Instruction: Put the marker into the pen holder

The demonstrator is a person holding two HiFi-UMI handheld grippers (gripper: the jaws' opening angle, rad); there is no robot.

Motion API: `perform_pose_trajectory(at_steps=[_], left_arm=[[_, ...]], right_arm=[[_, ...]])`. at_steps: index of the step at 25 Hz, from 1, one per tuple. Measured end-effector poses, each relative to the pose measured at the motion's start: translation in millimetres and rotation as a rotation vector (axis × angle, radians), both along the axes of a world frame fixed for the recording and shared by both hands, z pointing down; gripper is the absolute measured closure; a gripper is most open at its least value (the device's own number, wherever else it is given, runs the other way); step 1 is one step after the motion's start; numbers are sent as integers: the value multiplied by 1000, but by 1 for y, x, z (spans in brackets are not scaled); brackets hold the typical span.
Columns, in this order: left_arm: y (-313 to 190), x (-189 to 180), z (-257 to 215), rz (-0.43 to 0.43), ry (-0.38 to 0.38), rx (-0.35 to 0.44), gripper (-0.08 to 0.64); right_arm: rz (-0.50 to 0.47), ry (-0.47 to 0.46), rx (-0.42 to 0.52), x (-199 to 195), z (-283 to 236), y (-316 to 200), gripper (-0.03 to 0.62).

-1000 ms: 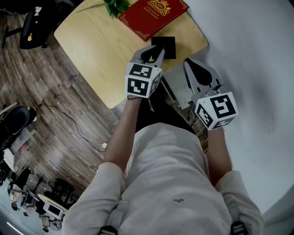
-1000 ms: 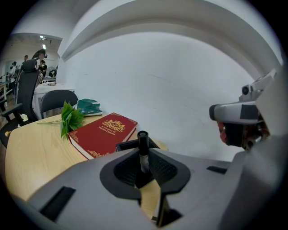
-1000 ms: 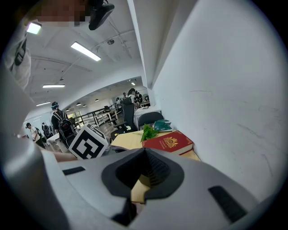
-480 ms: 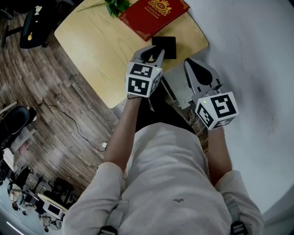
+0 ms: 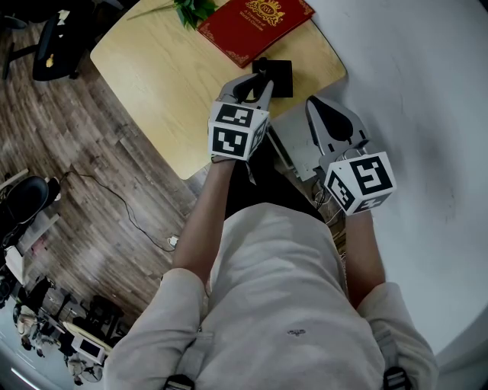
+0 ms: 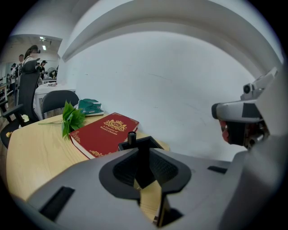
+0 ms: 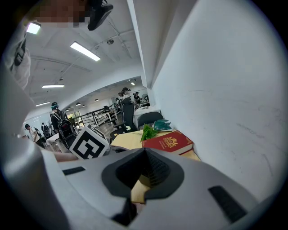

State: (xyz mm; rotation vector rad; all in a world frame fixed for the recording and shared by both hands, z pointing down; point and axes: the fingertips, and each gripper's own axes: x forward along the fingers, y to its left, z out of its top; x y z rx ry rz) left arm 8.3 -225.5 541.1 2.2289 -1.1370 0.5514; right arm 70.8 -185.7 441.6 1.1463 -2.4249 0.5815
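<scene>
The black marker (image 6: 132,137) stands upright between the jaws of my left gripper (image 6: 143,155), which is shut on it. Just beyond its tip is the black square pen holder (image 6: 150,143). In the head view the left gripper (image 5: 260,82) sits at the holder's (image 5: 277,78) near left edge, and the marker's end (image 5: 261,68) pokes out over that edge. My right gripper (image 5: 314,103) hangs beside the wooden table (image 5: 160,68), off its right edge, shut with nothing in it. In its own view the right gripper (image 7: 144,153) points towards the table.
A red book (image 5: 255,23) lies behind the holder, with a green leafy sprig (image 5: 191,9) at its left. The white wall (image 5: 412,91) runs close along the right. Office chairs (image 5: 49,46) and wood flooring lie to the left.
The marker's black end now shows past the left jaws at the holder's edge. Both grippers have barely shifted.
</scene>
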Motion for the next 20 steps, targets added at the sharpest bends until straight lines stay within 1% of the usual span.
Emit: perform_pose_trajectory(at_steps=[15,20], left_arm=[[7,-3,-3,-2,-4,6,488],[12,-7,-6,-22,-7,12,488]], right_arm=[[-8,-2,13,-4,-4,6,594],[-24,-6,23,-6,-7,10,594]])
